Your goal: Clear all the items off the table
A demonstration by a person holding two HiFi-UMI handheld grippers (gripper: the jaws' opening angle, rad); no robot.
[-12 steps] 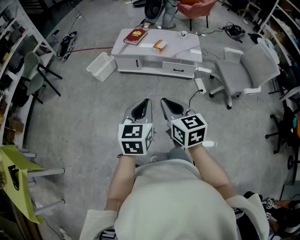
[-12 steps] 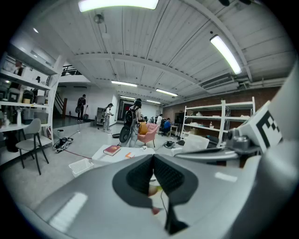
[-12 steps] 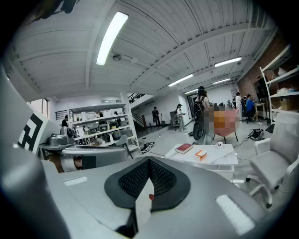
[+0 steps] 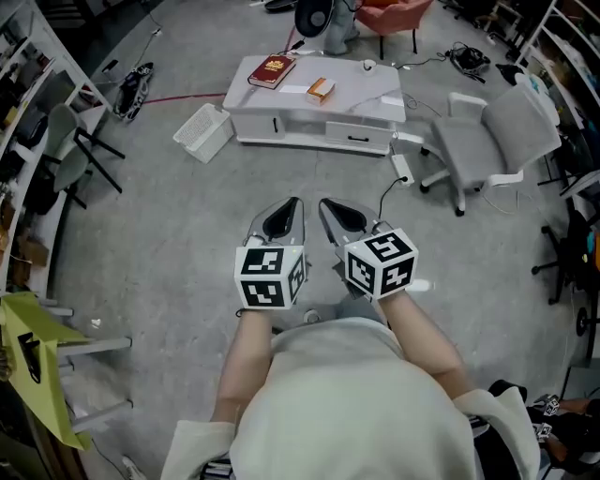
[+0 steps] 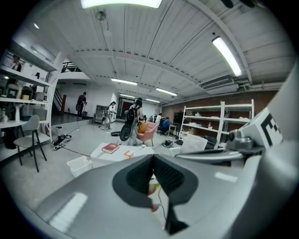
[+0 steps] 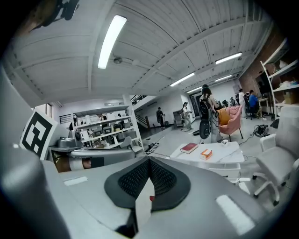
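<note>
Left gripper (image 4: 281,217), right gripper (image 4: 341,217): both pressed together, empty, well short of the table (image 4: 375,96).

Risk: cable (image 4: 386,195) on the floor could snag a foot on approach.

Far, on the table: red book (image 4: 272,71), orange box (image 4: 320,90), and a small white thing (image 4: 368,67), perhaps a cup.

Grey office chair (image 4: 492,131) right; pink armchair (image 4: 394,13) far; yellow-green chair (image 4: 33,361) left.

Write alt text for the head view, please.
The left gripper and right gripper are shut and empty, side by side over grey floor, short of a low white table. On it lie a red book and an orange box; a white basket sits on the floor by its left end.
</note>
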